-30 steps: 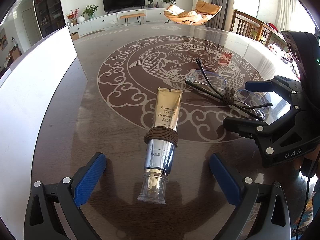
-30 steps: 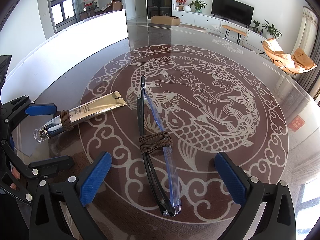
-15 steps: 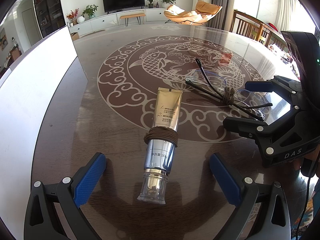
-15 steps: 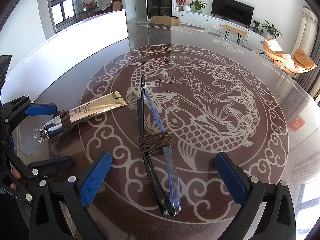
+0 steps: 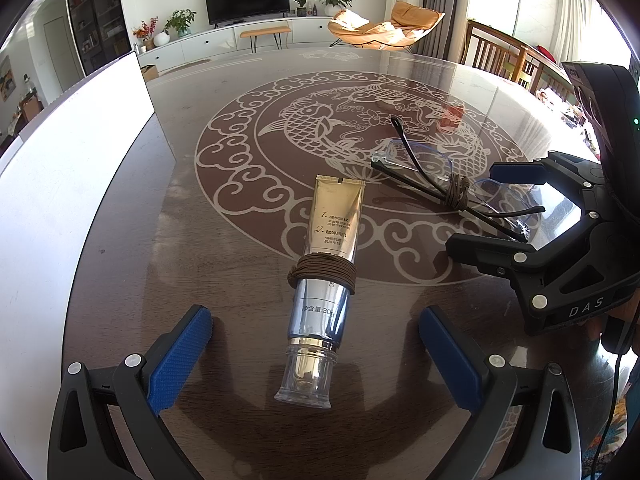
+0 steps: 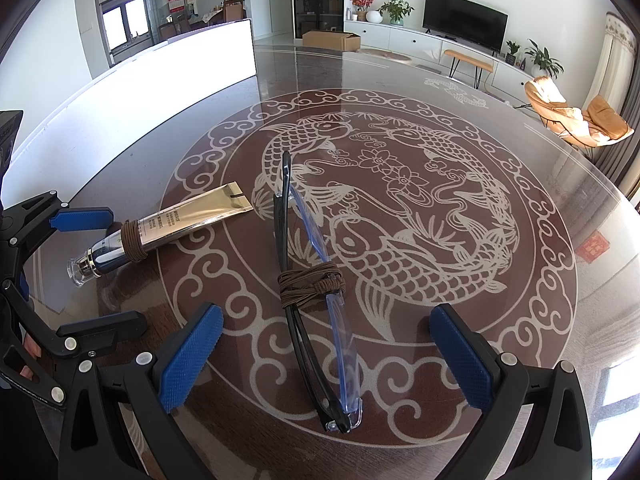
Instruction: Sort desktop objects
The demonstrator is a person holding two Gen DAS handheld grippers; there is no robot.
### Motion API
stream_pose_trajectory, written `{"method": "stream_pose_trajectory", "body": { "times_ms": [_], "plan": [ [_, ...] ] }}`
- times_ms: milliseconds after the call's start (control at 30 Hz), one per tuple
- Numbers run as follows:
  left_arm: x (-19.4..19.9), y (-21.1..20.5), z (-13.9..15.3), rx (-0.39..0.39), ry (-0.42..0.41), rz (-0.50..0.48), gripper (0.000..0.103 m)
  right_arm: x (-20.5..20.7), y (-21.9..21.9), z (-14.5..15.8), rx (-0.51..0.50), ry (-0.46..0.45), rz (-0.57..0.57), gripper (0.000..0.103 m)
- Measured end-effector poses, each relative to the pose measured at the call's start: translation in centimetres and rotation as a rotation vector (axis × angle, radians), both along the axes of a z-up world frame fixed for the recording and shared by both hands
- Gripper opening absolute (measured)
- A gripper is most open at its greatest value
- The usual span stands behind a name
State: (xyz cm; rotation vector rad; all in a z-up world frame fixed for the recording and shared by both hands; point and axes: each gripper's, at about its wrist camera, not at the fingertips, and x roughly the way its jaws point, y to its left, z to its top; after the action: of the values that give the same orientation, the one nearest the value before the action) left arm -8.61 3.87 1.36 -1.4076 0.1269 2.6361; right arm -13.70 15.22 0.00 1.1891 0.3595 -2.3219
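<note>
My left hand-held gripper (image 5: 316,344) is released around the tube (image 5: 324,264) on the desk (image 5: 120,240); the right (image 6: 326,344) gapes over the glasses (image 6: 316,292). Tube seems light, slippery: I grip its cord-wrapped middle. Glasses look fragile.

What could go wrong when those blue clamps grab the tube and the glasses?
The glasses are thin, with clear lenses; the right gripper, open around them, might bend the frame or smudge a lens. The tube is round and lies on a glossy table, so it may roll or slip from the open left gripper. The brown cords could snag.
</note>
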Motion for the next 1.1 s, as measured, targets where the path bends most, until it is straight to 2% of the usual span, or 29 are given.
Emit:
{"method": "stream_pose_trajectory", "body": {
  "times_ms": [333, 633, 1100],
  "plan": [
    [-0.43, 0.35, 0.11, -0.006, -0.024, 0.018, 0.103, 0.0, -0.03, 0.02, 0.0, 0.0, 0.0, 0.103],
    [-0.13, 0.56, 0.01, 0.002, 0.031, 0.019, 0.103, 0.0, 0.01, 0.02, 0.0, 0.0, 0.0, 0.103],
    [-0.13, 0.58, -0.13, 0.003, 0.033, 0.019, 0.103, -0.01, 0.0, 0.04, 0.0, -0.001, 0.0, 0.103]
  ]
}}
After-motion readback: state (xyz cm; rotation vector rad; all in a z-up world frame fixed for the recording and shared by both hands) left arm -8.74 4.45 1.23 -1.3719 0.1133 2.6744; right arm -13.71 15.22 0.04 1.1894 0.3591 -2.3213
